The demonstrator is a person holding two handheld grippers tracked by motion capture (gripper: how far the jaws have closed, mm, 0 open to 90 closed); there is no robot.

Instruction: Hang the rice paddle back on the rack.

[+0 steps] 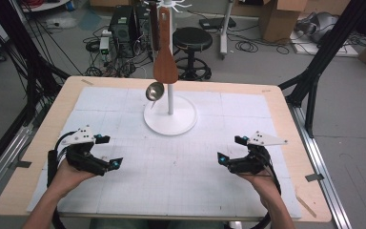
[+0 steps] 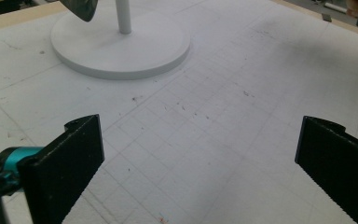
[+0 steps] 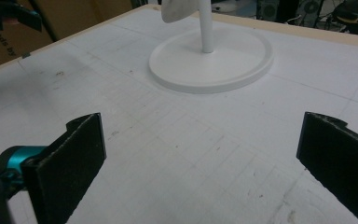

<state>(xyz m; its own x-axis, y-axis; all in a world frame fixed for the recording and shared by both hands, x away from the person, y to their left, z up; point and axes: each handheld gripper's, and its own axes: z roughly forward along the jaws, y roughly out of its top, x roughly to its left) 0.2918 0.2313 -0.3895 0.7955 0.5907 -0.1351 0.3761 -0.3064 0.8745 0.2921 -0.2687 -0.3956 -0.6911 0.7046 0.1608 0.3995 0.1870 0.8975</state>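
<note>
Desk [image 1: 286, 143] first: a pale wood top carrying a white gridded mat [image 1: 181, 162] that covers nearly all of it, leaving bare wood along the edges. I read no brand, label or legible writing on the desk, the mat or the tools; in the right gripper view a cardboard box beyond the desk's edge bears dark print, cut off and too blurred for me to read.

Next in size, the white utensil stand [image 1: 170, 116] sits on the mat near the middle of the far edge, a round base with a slim upright post. From its top hang a wooden spatula [image 1: 165, 57], blade down, and a metal ladle [image 1: 155, 90], its bowl just above the base on the left side. Neither is touched.

My left gripper [image 1: 109, 151] rests in the hand over the mat toward the near-left corner; its tongs are spread wide with bare mat between them. My right gripper [image 1: 229, 149] sits toward the near-right corner, tongs likewise spread wide, pinching nothing. Both point inward toward the stand, well apart from it.
</note>
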